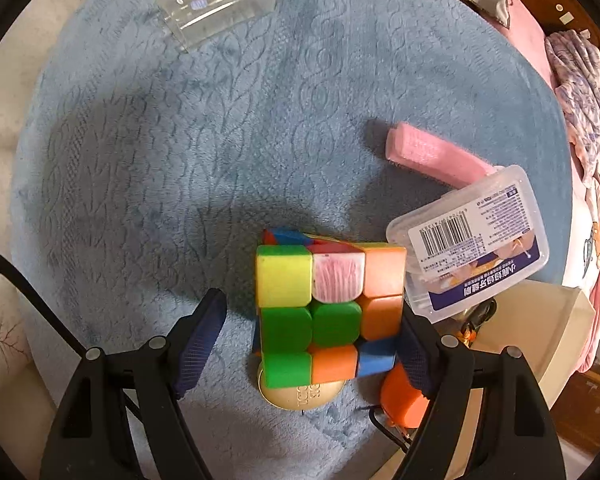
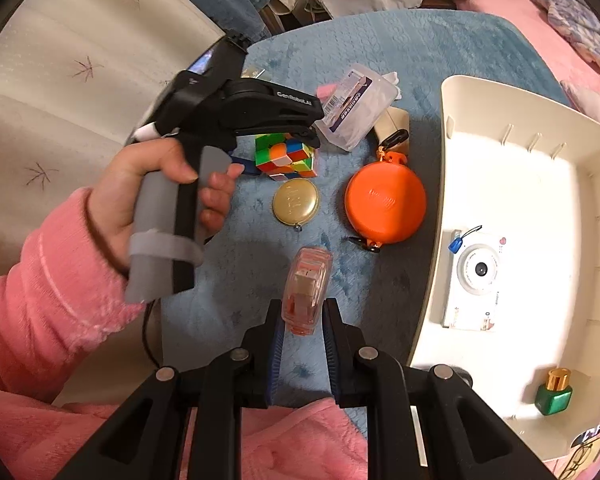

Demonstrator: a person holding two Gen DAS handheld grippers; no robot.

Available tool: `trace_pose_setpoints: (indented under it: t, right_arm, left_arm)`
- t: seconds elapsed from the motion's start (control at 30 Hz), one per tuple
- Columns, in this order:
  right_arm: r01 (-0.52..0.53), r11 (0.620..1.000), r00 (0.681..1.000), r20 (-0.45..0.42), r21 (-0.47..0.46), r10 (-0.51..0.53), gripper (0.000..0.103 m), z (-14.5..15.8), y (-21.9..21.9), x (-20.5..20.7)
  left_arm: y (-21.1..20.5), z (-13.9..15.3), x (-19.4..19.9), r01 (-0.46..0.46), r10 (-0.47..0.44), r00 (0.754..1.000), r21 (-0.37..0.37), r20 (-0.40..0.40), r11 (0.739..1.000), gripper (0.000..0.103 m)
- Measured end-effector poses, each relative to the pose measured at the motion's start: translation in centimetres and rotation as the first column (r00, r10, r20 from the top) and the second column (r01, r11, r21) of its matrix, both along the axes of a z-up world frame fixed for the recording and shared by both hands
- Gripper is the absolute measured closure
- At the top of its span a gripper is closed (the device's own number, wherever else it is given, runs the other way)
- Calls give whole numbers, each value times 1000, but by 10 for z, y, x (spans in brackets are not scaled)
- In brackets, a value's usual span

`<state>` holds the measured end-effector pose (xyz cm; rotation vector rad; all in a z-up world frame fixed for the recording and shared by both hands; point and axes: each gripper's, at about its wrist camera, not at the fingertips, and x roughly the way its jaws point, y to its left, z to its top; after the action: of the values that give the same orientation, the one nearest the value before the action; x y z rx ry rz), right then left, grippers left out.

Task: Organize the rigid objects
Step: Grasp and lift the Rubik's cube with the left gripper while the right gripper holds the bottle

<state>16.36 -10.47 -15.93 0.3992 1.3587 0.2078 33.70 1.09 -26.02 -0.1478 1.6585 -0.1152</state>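
Note:
A colourful puzzle cube (image 1: 328,312) sits on the blue mat between the open fingers of my left gripper (image 1: 308,332); the right finger is near its side, the left finger stands apart. The cube also shows in the right wrist view (image 2: 286,158) under the left gripper. My right gripper (image 2: 303,320) is shut on a clear orange-tinted small box (image 2: 306,292), held above the mat. A gold round tin (image 2: 296,202) and an orange round case (image 2: 385,204) lie on the mat.
A cream tray (image 2: 444,120) at the right holds a white camera (image 2: 476,276) and a green bottle (image 2: 554,392). A clear labelled box (image 1: 468,240), a pink foam piece (image 1: 432,152) and a clear lid (image 1: 220,4) lie on the mat.

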Motion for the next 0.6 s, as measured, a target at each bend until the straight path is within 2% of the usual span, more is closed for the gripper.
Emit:
trace_pose_setpoints:
  t: [0.1,0.33,0.6]
  right_arm:
    - [9,1000,1000,2,-1,-9,84,3,1,-4]
    - [38,999,999,7,-9,-38,84,6,4,-15]
    - [54,998,998,17,-13,-53,84,13,16,-25]
  left_arm:
    - [-1,-3,1,3,-4,1000,-33,-24,999,34]
    - [-3,-2,-7,36,-37,999,-18,-17,999,35]
    - [41,-3,-38,46,-46,999,-7,-26,999,35]
